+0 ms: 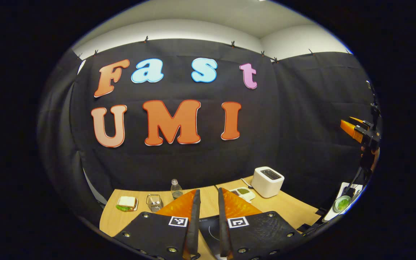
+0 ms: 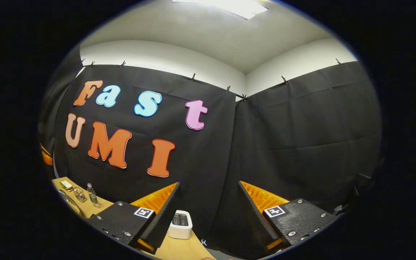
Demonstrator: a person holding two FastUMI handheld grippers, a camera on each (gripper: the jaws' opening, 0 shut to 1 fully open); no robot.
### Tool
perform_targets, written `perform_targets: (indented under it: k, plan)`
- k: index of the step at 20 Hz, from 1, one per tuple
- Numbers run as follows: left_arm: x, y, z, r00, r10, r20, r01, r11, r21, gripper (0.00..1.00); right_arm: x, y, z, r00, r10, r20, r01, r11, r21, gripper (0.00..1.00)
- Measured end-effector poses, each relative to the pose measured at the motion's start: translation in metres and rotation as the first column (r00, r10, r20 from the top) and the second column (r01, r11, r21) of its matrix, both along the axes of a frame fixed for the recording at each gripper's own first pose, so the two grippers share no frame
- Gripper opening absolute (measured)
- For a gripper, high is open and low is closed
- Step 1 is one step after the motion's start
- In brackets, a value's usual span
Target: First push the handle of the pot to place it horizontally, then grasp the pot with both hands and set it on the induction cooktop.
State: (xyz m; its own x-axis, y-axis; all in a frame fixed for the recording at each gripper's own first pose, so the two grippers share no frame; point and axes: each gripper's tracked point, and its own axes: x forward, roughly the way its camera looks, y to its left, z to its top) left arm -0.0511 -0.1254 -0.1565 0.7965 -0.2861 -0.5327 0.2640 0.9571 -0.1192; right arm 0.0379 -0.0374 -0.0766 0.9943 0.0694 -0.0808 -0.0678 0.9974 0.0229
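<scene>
Black glass of the induction cooktop [image 1: 209,231] is lying just below my left gripper [image 1: 208,216], nearly pressed together. I cannot tell where the pot is. I am holding my right gripper [image 2: 208,213] high and spread, readying for the handle push.

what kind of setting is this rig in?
Likely a staged kitchen booth for recording: black cloth wall clipped up under a plain ceiling, a wooden table with a white toaster, a sandwich and a water bottle.
</scene>
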Motion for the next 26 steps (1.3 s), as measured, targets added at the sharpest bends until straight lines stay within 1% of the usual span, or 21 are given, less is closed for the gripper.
perform_targets:
  k: [2, 5, 6, 8, 11, 14, 16, 18, 19, 24, 25, 26]
  plan:
    - [-0.015, -0.005, -0.02, 0.997, -0.006, -0.078, 0.007, 1.0, 0.015, 0.13, 0.006, -0.002, -0.009, 1.0, 0.014, -0.006, -0.014, 1.0, 0.007, 0.95]
    - [-0.039, -0.01, -0.053, 0.979, -0.005, -0.204, 0.013, 0.999, 0.038, 0.12, 0.014, -0.003, -0.023, 0.999, 0.042, -0.027, -0.041, 0.999, 0.023, 0.95]
    - [-0.048, -0.01, -0.063, 0.97, 0.005, -0.244, 0.009, 0.998, 0.054, 0.04, 0.017, -0.002, -0.027, 0.998, 0.054, -0.033, -0.053, 0.998, 0.031, 0.95]
    - [-0.068, -0.008, -0.088, 0.95, 0.034, -0.311, -0.005, 0.995, 0.096, 0.04, 0.021, -0.003, -0.037, 0.996, 0.071, -0.046, -0.069, 0.997, 0.042, 0.95]
    - [-0.098, -0.001, -0.109, 0.911, 0.051, -0.409, 0.009, 0.989, 0.145, 0.04, 0.025, -0.004, -0.051, 0.994, 0.084, -0.069, -0.08, 0.995, 0.056, 0.95]
    - [-0.125, 0.011, -0.134, 0.859, 0.064, -0.508, 0.028, 0.985, 0.173, 0.03, 0.024, -0.004, -0.057, 0.992, 0.095, -0.085, -0.089, 0.994, 0.066, 0.95]
    - [-0.141, 0.023, -0.149, 0.822, 0.078, -0.564, 0.038, 0.981, 0.19, 0.04, 0.024, -0.01, -0.059, 0.993, 0.082, -0.085, -0.077, 0.995, 0.061, 0.95]
    - [-0.159, 0.037, -0.168, 0.779, 0.097, -0.619, 0.047, 0.976, 0.212, 0.05, 0.023, -0.015, -0.061, 0.994, 0.06, -0.09, -0.055, 0.997, 0.06, 0.95]
    - [-0.167, 0.045, -0.177, 0.756, 0.105, -0.646, 0.056, 0.973, 0.224, 0.04, 0.021, -0.017, -0.063, 0.994, 0.051, -0.098, -0.045, 0.997, 0.065, 0.95]
    - [-0.203, 0.072, -0.21, 0.659, 0.107, -0.744, 0.104, 0.967, 0.231, 0.04, 0.006, -0.019, -0.065, 0.99, 0.019, -0.138, -0.006, 0.996, 0.094, 0.95]
    - [-0.209, 0.079, -0.217, 0.64, 0.107, -0.761, 0.122, 0.964, 0.237, 0.04, 0.004, -0.02, -0.064, 0.991, 0.009, -0.137, 0.003, 0.996, 0.091, 0.97]
    - [-0.216, 0.085, -0.224, 0.62, 0.106, -0.777, 0.14, 0.96, 0.242, 0.04, 0.002, -0.02, -0.061, 0.991, -0.001, -0.135, 0.012, 0.996, 0.083, 0.95]
